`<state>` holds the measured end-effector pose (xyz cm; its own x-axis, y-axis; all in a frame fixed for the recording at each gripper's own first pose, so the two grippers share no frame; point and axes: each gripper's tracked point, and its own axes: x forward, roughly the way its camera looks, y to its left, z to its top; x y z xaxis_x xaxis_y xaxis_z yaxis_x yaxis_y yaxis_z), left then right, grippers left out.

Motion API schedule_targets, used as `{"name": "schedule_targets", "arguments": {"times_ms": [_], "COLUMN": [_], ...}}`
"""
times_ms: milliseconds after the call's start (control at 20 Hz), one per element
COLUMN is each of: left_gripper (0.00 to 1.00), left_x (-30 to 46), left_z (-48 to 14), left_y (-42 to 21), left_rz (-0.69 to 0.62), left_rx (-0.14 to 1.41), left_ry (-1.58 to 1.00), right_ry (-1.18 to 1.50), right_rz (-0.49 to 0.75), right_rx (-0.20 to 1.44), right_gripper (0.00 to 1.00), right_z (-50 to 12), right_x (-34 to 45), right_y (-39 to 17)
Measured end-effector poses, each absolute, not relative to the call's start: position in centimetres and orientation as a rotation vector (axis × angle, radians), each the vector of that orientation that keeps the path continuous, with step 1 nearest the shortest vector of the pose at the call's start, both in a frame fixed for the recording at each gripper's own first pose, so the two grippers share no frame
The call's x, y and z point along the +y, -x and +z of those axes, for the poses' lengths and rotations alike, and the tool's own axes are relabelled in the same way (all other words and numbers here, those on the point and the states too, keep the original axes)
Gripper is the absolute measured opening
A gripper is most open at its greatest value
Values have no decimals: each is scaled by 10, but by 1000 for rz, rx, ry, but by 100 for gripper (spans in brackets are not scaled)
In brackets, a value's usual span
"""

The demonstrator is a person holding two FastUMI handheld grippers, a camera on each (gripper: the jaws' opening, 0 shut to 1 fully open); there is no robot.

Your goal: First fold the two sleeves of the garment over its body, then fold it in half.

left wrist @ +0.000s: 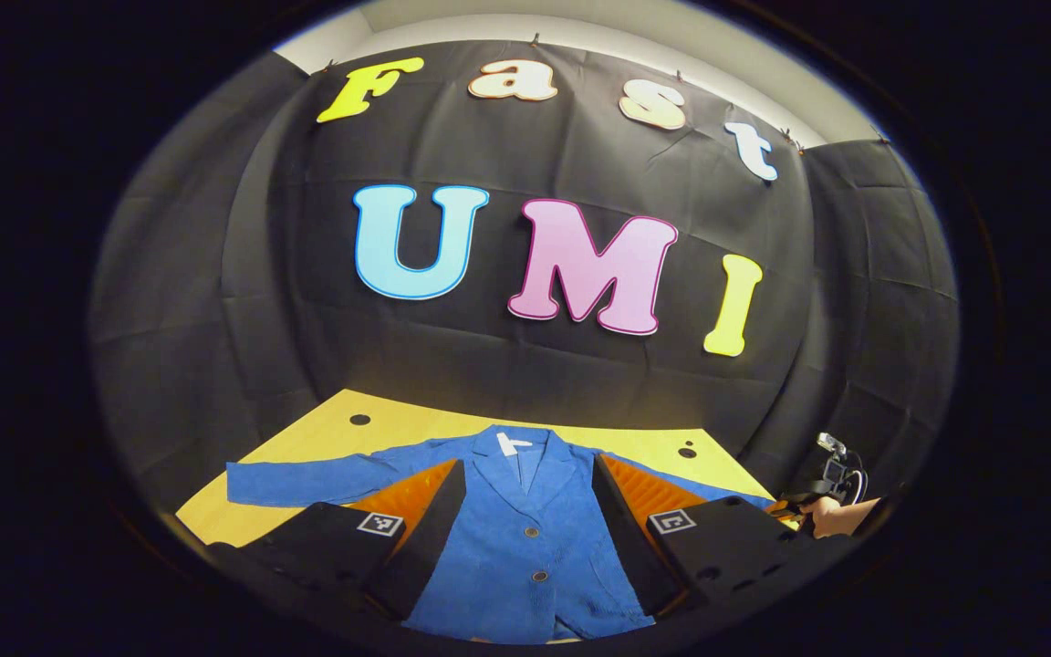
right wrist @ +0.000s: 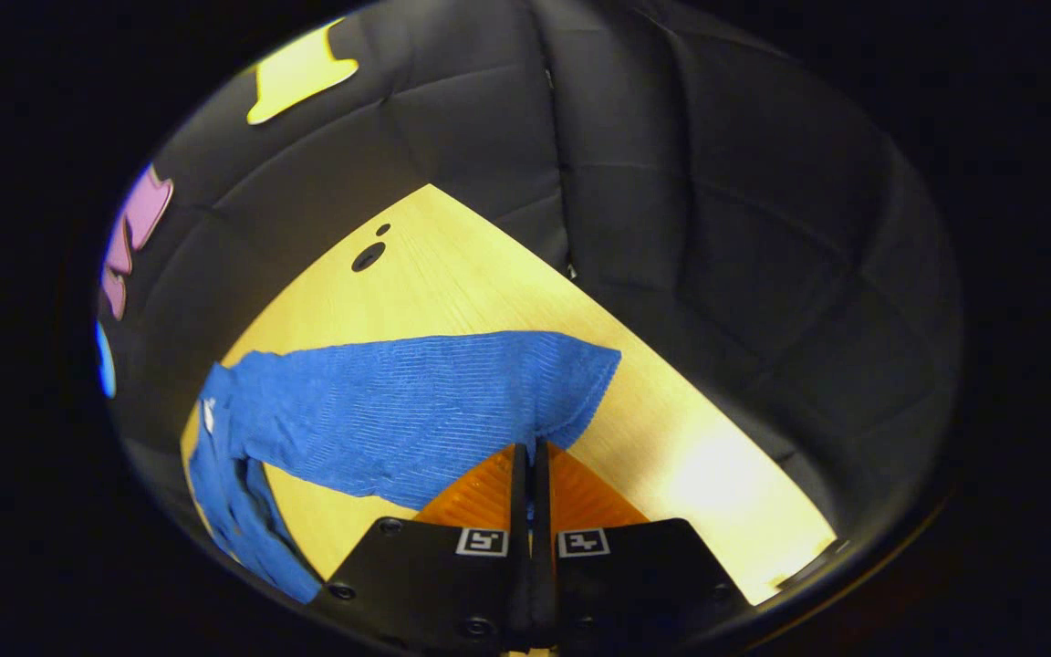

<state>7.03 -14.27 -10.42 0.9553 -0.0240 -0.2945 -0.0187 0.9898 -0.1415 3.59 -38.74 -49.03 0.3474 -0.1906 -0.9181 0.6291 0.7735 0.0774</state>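
A blue corduroy jacket (left wrist: 525,538) lies face up on the yellow wooden bench (left wrist: 398,424), collar toward the far wall, buttons running down its front, a white label at the neck. In the left gripper view its left-hand sleeve (left wrist: 306,479) stretches flat out to the left across the bench top, well apart from the body. The left tongs (left wrist: 525,538) hang above the jacket's chest with the fingers spread wide and released, nothing between them; the buttoned front shows in the gap.

At the right edge of that view the other gripper (left wrist: 831,479) and the hand (left wrist: 840,516) holding it sit low at the bench's right side.

In the right gripper view the right tongs (right wrist: 532,474) are clenched, fingers pressed together with a thin edge of blue cloth between them at the near edge of the right-hand sleeve (right wrist: 416,411), close to its cuff. That sleeve lies spread across the bench, its cuff end pointing to the right, with bare wood beyond it on the near and far sides.

Two dark round holes (right wrist: 368,256) mark the bench's far corner, clear of the cloth. The black cloth wall (right wrist: 717,228) closes the bench in on the far and right sides.
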Motion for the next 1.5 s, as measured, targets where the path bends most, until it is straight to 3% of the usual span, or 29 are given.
{"name": "schedule_targets", "arguments": {"times_ms": [150,400,900,1250,1450,1500], "left_gripper": [80,80,80,80,80,80], "left_x": [-137,-122,-47,47,102,113], "left_z": [-104,-109,-128,-159,-168,-169], "left_y": [-67,-63,-48,-39,-32,-30], "left_rz": [11,41,220,368,419,426], "left_rx": [300,307,303,318,318,316], "left_ry": [139,146,180,209,211,209], "right_ry": [-376,-203,-266,-273,-235,-235], "right_rz": [-513,-275,138,427,482,473], "right_rx": [1029,980,904,976,986,974], "right_gripper": [5,4,5,4,8,3], "right_z": [-474,-422,-382,-414,-443,-446], "right_x": [-378,-311,-52,174,250,259], "right_y": [-50,-98,-208,-188,-166,-168]}}
